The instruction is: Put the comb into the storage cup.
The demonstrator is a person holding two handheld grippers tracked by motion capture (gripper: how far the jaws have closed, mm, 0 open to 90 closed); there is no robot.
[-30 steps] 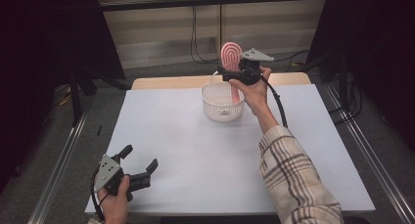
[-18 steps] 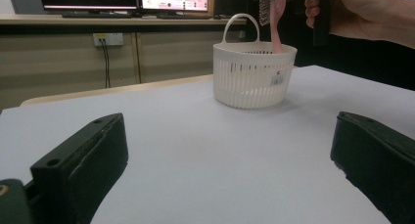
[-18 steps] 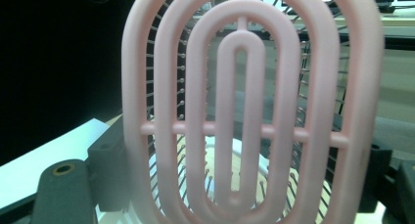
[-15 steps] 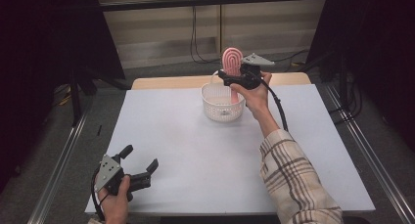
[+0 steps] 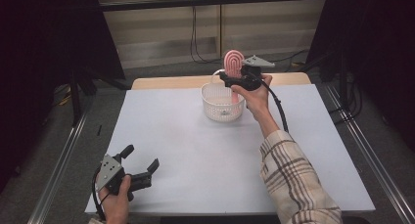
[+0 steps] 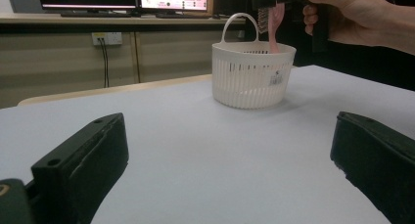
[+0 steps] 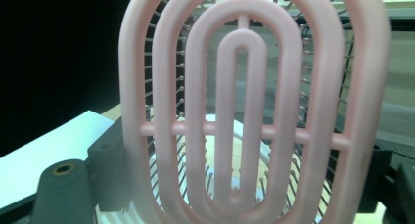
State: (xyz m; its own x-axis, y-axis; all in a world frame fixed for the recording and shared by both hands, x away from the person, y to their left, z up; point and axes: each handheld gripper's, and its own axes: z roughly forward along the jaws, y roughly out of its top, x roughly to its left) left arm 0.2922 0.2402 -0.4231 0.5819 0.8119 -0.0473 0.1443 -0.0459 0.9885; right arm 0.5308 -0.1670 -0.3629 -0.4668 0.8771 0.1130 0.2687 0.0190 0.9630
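Since a second ago my right gripper has barely shifted; it has eased slightly toward the table's far edge with the pink hairbrush held upright over the white basket, while my left gripper has stayed put near the near-left corner. I read that as the lowering not yet finished: the brush is poised, and its handle seems to dip inside the basket's rim.

From the high view, the basket stands near the middle of the table's far edge, the brush head rising above it, clamped between the right jaws. The left jaws stand well apart, holding nothing, just above the table.

Through the left gripper view, I look between my spread jaws at the basket; the brush's pink handle points down into it, and the hand with the right gripper hovers above. A small sticker sits on the basket's wall, too small to read. Screens glow in the background, their writing illegible.

Up close in the right gripper view, the brush's oval pink frame and its bristles stand between my jaws, which press on it from both sides.
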